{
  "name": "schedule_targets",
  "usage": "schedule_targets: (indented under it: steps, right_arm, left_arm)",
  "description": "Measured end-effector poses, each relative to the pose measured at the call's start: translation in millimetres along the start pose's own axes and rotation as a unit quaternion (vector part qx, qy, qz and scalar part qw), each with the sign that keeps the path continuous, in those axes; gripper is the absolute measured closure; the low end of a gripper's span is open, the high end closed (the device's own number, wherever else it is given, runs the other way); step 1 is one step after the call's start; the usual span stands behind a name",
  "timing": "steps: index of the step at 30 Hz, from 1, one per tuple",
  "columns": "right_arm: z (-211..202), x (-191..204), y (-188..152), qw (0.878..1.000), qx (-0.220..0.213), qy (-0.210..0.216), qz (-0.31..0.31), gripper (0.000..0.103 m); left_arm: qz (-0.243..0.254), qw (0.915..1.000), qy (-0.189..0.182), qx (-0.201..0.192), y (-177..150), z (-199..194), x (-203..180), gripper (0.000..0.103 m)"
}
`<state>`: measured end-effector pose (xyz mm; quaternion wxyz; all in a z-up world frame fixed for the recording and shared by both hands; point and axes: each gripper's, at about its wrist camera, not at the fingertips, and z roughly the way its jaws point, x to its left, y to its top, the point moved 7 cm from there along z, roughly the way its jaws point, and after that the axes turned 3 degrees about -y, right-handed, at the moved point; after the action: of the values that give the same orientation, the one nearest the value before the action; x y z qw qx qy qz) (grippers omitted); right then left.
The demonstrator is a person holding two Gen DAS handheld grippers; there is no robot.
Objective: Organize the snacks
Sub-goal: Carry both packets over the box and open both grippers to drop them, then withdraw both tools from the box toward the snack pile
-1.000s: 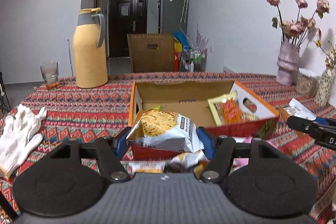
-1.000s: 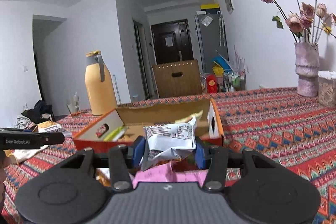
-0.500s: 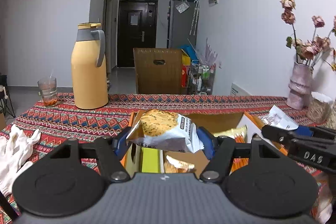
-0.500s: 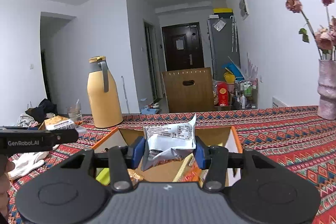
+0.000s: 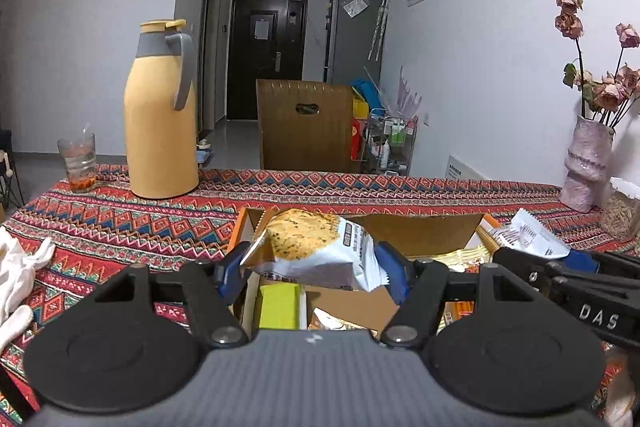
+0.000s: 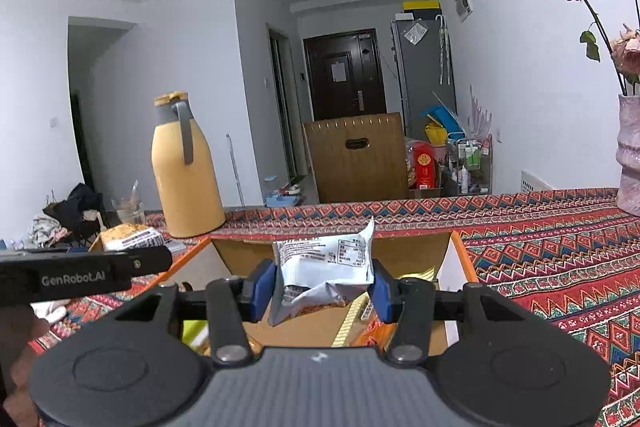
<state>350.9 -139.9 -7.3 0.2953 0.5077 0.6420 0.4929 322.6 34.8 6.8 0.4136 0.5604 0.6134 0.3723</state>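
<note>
An open orange-edged cardboard box (image 5: 420, 233) (image 6: 224, 255) lies on the patterned tablecloth with several snack packs inside. My left gripper (image 5: 312, 273) is shut on a white snack bag with a golden cracker picture (image 5: 316, 251) and holds it over the box's left part. My right gripper (image 6: 320, 287) is shut on a white snack bag with printed text (image 6: 326, 267) and holds it over the box's middle. The right gripper with its bag shows at the right of the left wrist view (image 5: 532, 237). The left gripper with its bag shows at the left of the right wrist view (image 6: 128, 237).
A tall yellow thermos jug (image 5: 160, 111) (image 6: 184, 167) and a glass (image 5: 78, 161) stand at the back left. White gloves (image 5: 16, 267) lie at the left edge. A pink vase with dried flowers (image 5: 586, 163) and a jar stand at the right. A wooden chair (image 5: 304, 125) stands behind the table.
Both grippers have risen and moved forward with their bags, from in front of the box to above its opening. The jaws stayed shut.
</note>
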Motion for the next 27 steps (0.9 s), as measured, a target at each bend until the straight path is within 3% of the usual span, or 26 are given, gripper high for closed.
schedule_targets:
  steps: [6,8,10,11,12,14,27]
  right_arm:
    - [8.1,1.7,-11.0,1.0,0.025,-0.011,-0.004,0.05]
    - [7.4,-1.8,-11.3,1.0,0.022,-0.019,0.001,0.037]
    - [6.7,-4.8,-10.1,1.0,0.02,-0.023,0.006,0.03]
    - [5.6,-7.3,-9.8,0.999,0.018,-0.024,0.011,0.02]
    - [4.6,-10.0,-9.4,0.999,0.015,-0.027,0.017,0.014]
    - [3.0,-13.5,-9.2,0.999,0.012,-0.034,0.025,0.0]
    - [-1.0,-18.7,-8.7,0.998,0.009,-0.046,0.037,0.0]
  left_arm:
    - [-0.002,0.9999,-0.001,0.014,-9.1,7.2,3.1,0.031]
    - [-0.004,0.9999,0.005,0.012,-9.3,6.0,4.9,0.024]
    - [-0.005,0.9999,0.005,0.008,-9.3,4.5,5.1,0.016]
    - [-0.006,1.0,0.005,0.006,-9.5,3.3,4.6,0.013]
    - [-0.006,0.9999,0.008,0.003,-9.5,2.3,4.3,0.003]
    - [-0.004,0.9998,0.018,-0.006,-9.2,-0.4,4.4,0.0]
    - [-0.007,0.9997,0.022,-0.003,-10.7,-1.1,4.9,0.0]
